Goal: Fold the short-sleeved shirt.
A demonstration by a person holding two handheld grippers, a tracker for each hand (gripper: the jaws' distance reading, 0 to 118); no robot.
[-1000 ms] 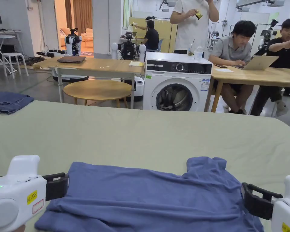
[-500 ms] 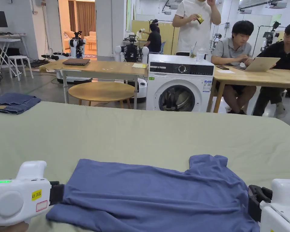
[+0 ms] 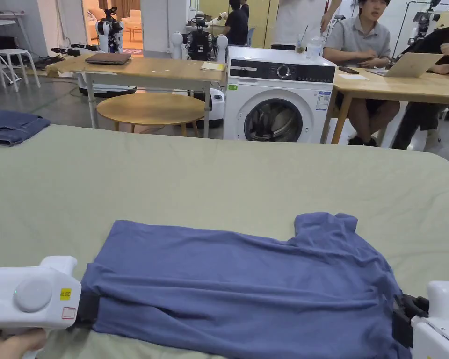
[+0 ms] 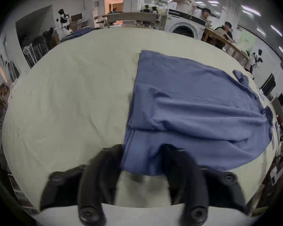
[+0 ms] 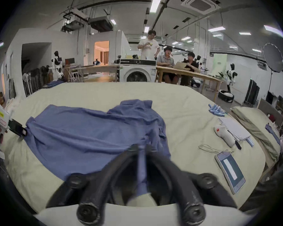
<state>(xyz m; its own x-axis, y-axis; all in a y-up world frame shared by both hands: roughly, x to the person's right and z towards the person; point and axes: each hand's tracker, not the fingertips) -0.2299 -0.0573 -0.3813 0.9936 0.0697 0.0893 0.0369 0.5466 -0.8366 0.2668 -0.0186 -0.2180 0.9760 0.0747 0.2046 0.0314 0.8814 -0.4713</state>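
Note:
A blue short-sleeved shirt [image 3: 237, 285] [image 4: 194, 107] [image 5: 88, 136] lies spread sideways on the pale green sheet [image 3: 219, 187], collar end to the right. My left gripper [image 3: 89, 306] [image 4: 142, 149] [image 5: 19, 130] is at the shirt's left hem. Its jaws stand wide apart with the near hem corner lying between them. My right gripper [image 3: 401, 311] [image 5: 141, 148] is at the right, collar-side edge. Its jaws are drawn together on a thin pinch of blue cloth.
Folded denim [image 3: 10, 127] lies at the bed's far left edge. On the bed to the right are a phone [image 5: 229, 169], a white cord [image 5: 211, 149], a white device [image 5: 225, 134] and papers. Beyond the bed stand a washing machine [image 3: 277, 100], wooden tables and seated people.
Both grippers have dropped toward the shirt's near edge. The right gripper's jaws, open a second ago, have come together on the cloth. The head camera has tilted down.

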